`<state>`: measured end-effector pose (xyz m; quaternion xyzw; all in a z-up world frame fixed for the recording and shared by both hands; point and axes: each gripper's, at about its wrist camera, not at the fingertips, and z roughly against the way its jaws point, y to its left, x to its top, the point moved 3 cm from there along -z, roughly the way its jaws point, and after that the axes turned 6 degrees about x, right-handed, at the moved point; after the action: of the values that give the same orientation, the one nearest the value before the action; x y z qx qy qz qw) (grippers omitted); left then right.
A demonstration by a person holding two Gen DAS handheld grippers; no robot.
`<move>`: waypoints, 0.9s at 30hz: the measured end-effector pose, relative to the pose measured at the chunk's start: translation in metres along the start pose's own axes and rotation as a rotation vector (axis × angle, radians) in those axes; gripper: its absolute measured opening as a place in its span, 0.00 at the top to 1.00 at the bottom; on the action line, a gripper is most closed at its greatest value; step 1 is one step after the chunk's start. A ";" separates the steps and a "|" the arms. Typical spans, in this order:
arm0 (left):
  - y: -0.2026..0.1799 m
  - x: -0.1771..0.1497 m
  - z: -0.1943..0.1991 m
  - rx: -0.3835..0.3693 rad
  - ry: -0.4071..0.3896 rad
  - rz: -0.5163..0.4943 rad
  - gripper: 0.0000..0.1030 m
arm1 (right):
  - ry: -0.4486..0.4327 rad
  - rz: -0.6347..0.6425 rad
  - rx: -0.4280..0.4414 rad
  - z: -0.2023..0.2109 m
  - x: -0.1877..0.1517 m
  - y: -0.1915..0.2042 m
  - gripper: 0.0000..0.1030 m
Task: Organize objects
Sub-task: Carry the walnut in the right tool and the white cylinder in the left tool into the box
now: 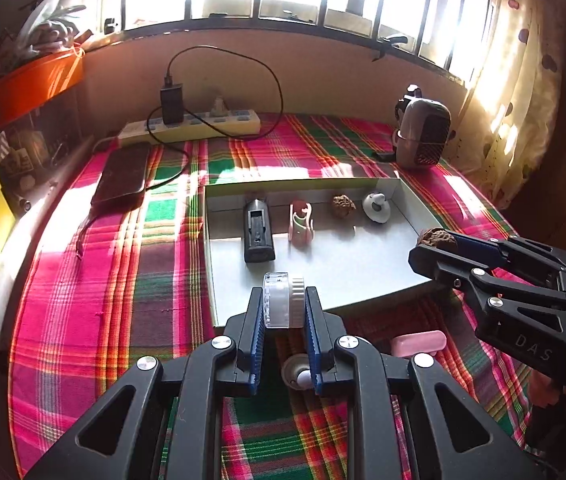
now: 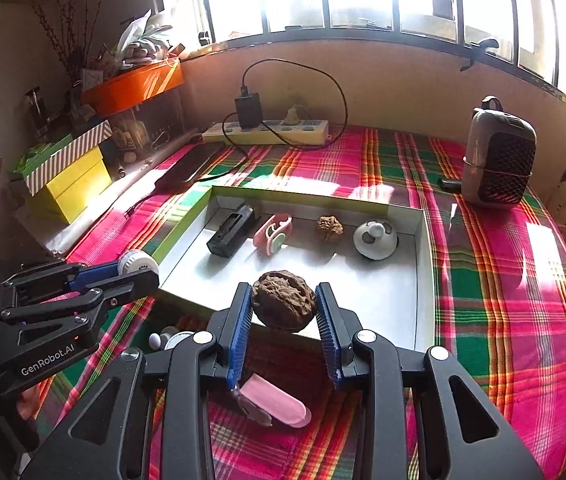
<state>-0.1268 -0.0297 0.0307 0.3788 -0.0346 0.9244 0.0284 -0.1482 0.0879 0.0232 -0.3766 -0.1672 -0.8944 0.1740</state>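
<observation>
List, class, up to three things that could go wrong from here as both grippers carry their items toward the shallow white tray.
1. The rough brown walnut is round and pinched only at its sides by the right gripper; it might slip and roll.
2. The left gripper holds the clear-and-white round case above the shallow white tray's near rim; it could clip the rim.
3. Both grippers are converging and could collide.
</observation>
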 end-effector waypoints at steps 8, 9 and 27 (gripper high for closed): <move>-0.002 0.010 -0.023 0.009 0.027 -0.004 0.84 | 0.014 -0.003 -0.018 -0.031 0.024 -0.017 0.67; -0.002 0.010 -0.026 0.012 0.030 -0.007 0.84 | 0.023 -0.003 -0.019 -0.036 0.027 -0.019 0.67; 0.000 0.019 -0.060 0.026 0.075 -0.010 0.84 | 0.119 0.004 -0.004 -0.095 0.038 -0.027 0.67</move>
<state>-0.1821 -0.0236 0.0011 0.3444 -0.0194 0.9382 0.0294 -0.2437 0.0636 -0.0159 -0.3234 -0.1541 -0.9152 0.1846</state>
